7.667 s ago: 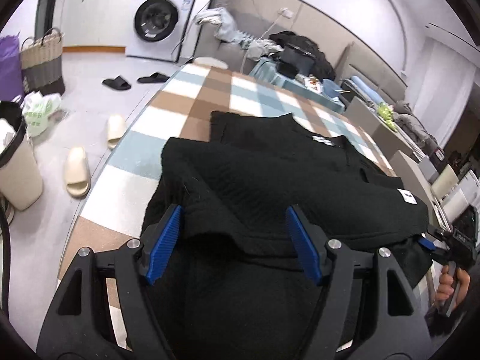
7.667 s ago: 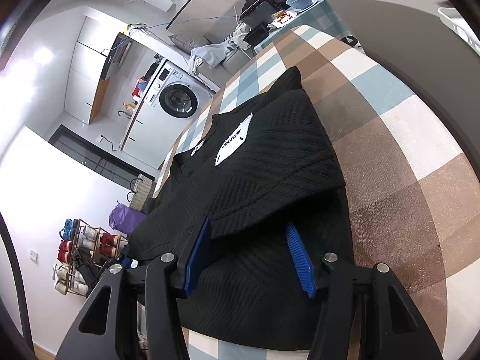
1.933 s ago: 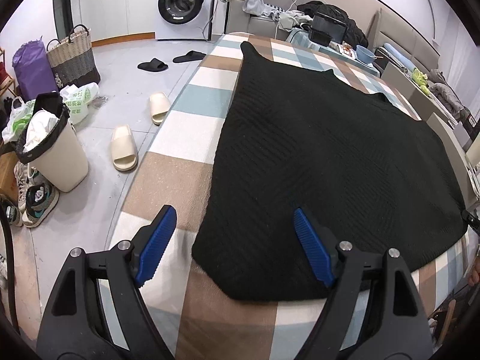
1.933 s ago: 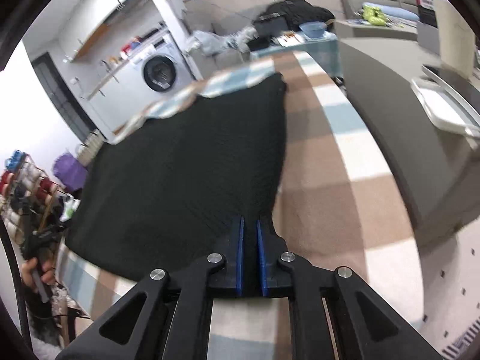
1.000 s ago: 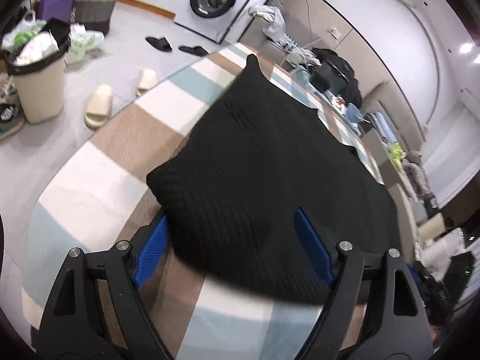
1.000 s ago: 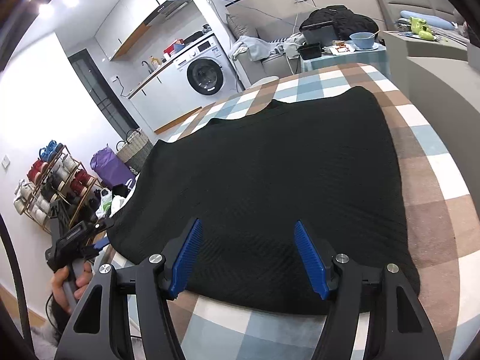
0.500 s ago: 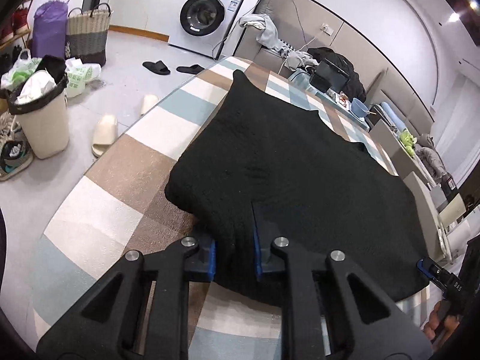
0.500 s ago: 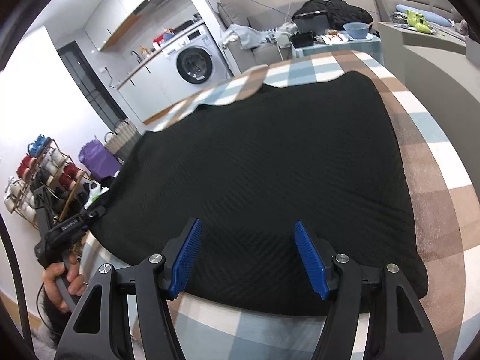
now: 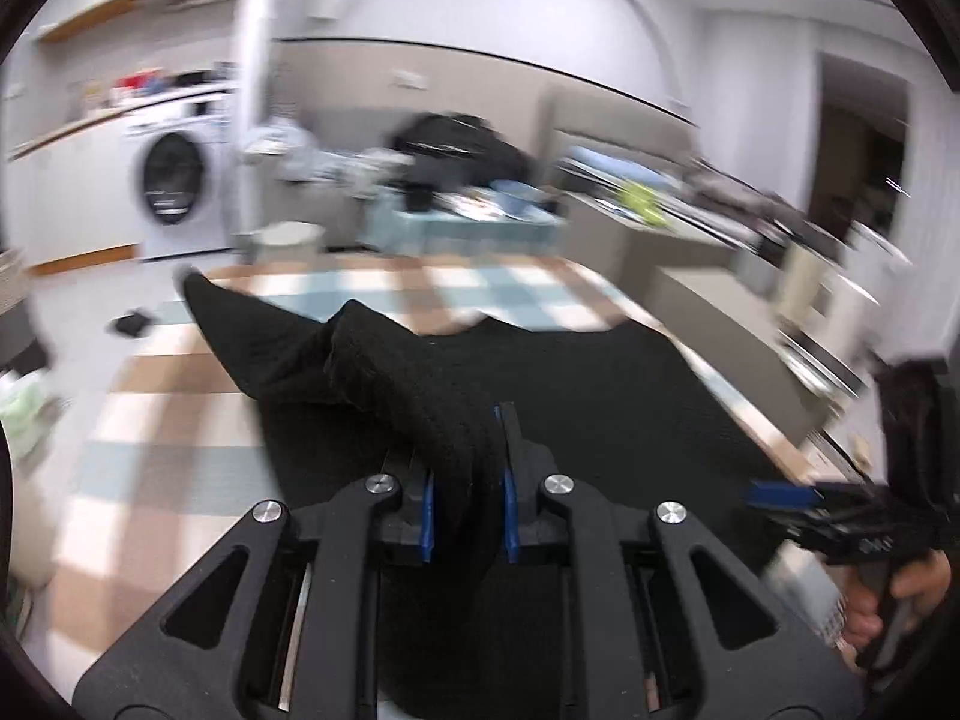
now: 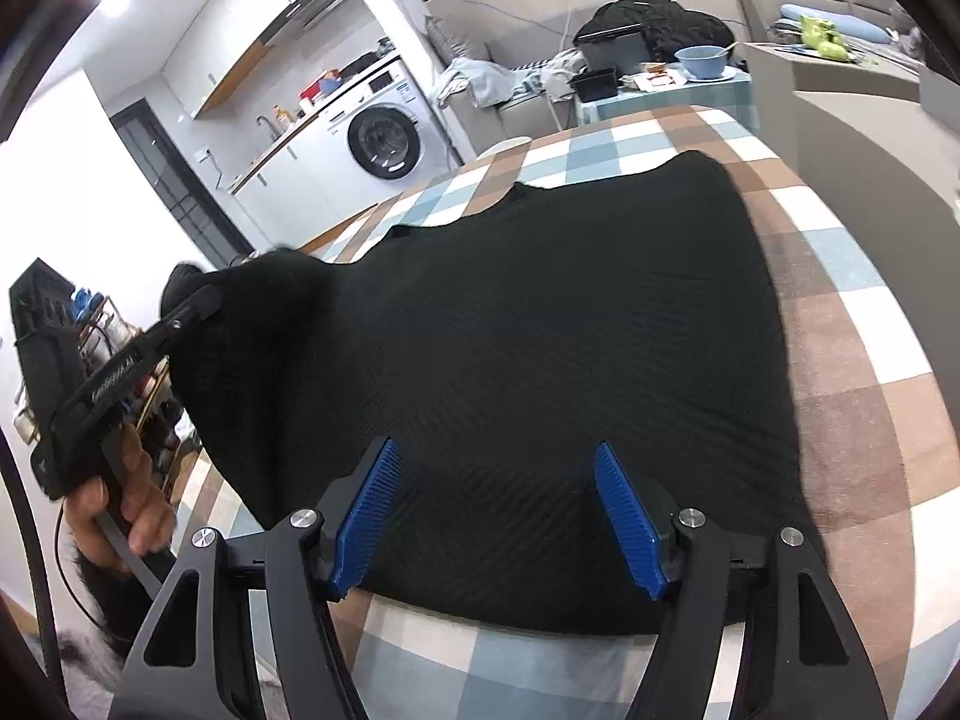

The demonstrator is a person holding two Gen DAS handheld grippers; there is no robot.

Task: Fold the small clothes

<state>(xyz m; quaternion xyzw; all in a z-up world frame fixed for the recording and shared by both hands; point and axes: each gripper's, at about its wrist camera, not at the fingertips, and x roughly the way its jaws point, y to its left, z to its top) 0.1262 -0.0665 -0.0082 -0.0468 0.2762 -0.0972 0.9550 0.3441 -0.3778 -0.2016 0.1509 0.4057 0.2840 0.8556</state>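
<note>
A corner of the black garment (image 9: 420, 396) is pinched by the left tongs (image 9: 465, 498) and lifted; the rest lies on the checked counter (image 10: 840, 276). The right tongs (image 10: 495, 516) are opening above the near hem, nothing gripped. With the hem not held down, the whole cloth could be dragged and the fold made crooked.

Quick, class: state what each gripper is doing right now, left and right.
Left gripper: shut on a lifted corner of the black garment.
Right gripper: open and opening wider, pads above the garment's near edge, gripping nothing.

bright ceiling spots lit the room; the left wrist view was motion-blurred, both bowed at dark edges.
</note>
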